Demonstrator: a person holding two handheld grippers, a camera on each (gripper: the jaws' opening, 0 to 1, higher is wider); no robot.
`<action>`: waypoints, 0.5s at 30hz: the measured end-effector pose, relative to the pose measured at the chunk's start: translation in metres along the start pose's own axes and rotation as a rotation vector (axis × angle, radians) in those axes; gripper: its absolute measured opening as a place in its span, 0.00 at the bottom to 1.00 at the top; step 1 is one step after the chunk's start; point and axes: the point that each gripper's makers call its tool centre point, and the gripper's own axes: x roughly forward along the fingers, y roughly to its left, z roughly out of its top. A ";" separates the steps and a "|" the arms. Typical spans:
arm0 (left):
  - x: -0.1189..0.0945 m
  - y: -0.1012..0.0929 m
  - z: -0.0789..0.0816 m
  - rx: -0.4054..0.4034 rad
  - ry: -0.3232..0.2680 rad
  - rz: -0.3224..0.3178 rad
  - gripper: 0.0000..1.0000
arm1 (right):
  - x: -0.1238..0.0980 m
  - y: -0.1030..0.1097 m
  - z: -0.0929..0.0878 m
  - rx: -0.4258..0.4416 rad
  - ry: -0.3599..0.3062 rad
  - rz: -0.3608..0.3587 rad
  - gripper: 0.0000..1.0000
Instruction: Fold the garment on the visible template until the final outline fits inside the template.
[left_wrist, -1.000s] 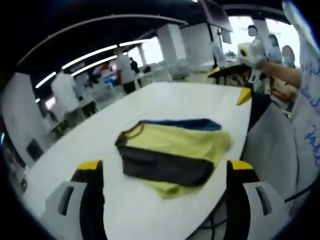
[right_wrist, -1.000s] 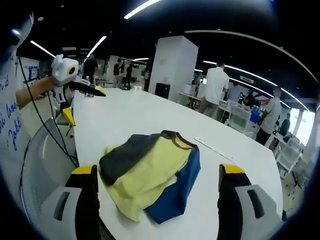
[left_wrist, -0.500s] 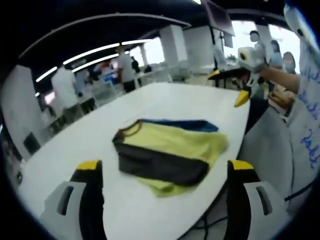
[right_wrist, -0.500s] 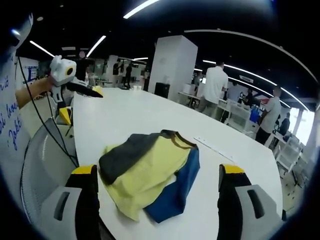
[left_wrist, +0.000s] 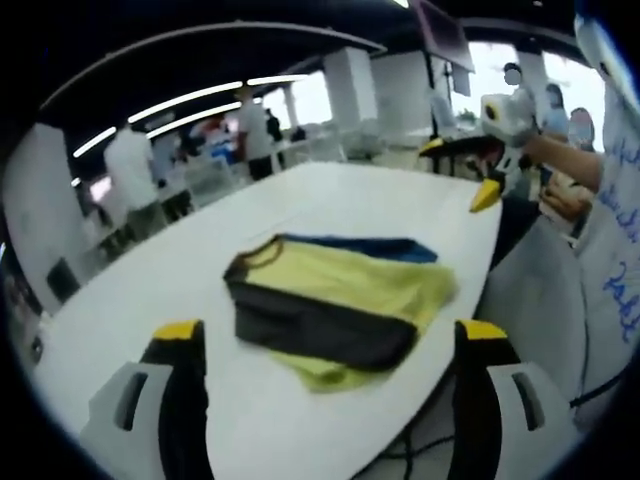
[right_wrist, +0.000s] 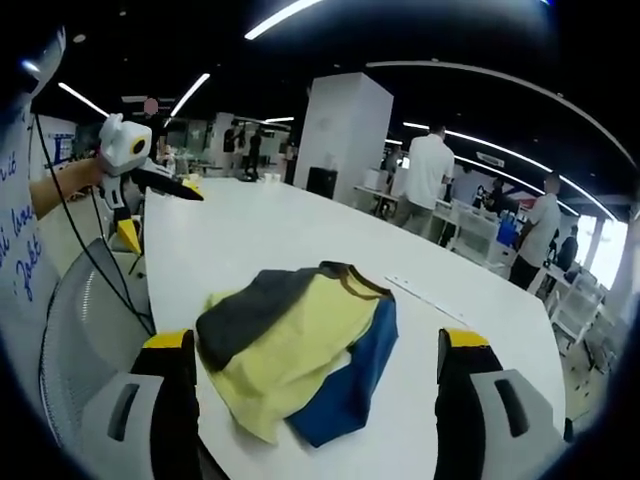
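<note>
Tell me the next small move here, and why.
Probably lower the right claw onto the garment at its ragged near yellow edge. Both claws stand open and empty above the white table, the left claw too, and the bundle lies loose and uneven, with no template outline discernible.

Open office, ceiling strip lights (right_wrist: 285, 14)

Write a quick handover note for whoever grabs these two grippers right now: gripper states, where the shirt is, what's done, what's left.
Left gripper: open, holding nothing, above the table edge.
Right gripper: open, holding nothing, also off the cloth.
Garment: yellow, dark grey and blue shirt, lying loosely bunched on the white table near the person's edge, between both sets of jaws.
Done: it is partly folded over itself, but uneven.
Left: I cannot make out a template outline here; find it, then fold the garment to fit inside.
</note>
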 end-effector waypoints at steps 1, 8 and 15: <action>0.000 0.000 0.000 0.003 0.000 -0.003 0.99 | 0.000 0.000 0.000 0.000 0.000 0.000 1.00; 0.005 -0.008 0.001 0.014 0.017 -0.027 0.93 | 0.000 0.002 -0.001 0.006 0.007 0.008 1.00; 0.018 -0.024 0.003 0.019 0.011 -0.079 0.76 | 0.000 0.003 -0.004 0.014 0.015 0.014 0.93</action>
